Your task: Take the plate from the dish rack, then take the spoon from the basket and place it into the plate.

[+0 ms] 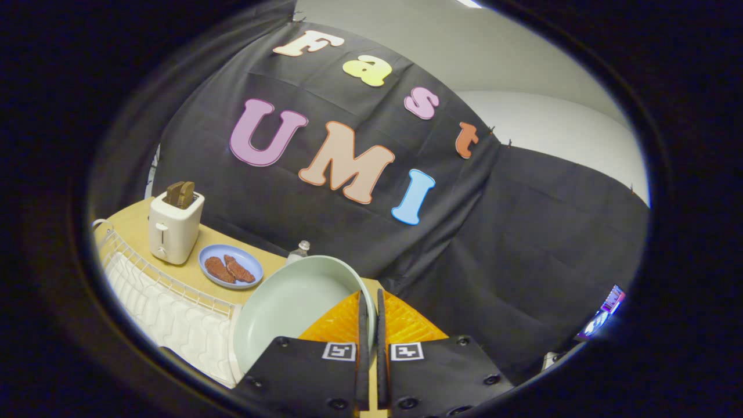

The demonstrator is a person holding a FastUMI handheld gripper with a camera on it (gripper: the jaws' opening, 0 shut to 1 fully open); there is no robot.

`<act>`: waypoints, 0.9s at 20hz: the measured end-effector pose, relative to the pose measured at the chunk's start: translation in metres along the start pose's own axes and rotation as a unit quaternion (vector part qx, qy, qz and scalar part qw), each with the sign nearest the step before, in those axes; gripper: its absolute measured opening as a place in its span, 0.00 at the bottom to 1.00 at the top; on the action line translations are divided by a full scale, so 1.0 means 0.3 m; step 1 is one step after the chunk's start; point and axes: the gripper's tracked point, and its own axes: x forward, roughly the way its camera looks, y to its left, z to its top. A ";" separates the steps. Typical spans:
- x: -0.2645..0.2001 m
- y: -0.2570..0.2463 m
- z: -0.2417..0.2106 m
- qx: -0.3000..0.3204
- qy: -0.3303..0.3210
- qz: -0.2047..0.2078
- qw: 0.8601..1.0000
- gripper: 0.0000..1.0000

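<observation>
A mock kitchen set up inside a recording booth. On a wooden bench [136,223] stand a white toaster [174,229] with bread in its slots, a blue dish [230,266] of browned food and a white wire dish rack [168,290] at the near edge. Black cloth [522,232] hangs as the wall behind the bench, with plain room walls [551,125] beyond.

You see the toaster [174,227] standing on the counter [200,273] behind the dish rack [168,310]. Right of the toaster lies a small plate [230,266]; farther right, the plate [296,307] sits gripped in your claw [372,302].
</observation>
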 end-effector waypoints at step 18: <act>0.072 -0.089 -0.644 0.123 0.109 0.152 0.975 0.08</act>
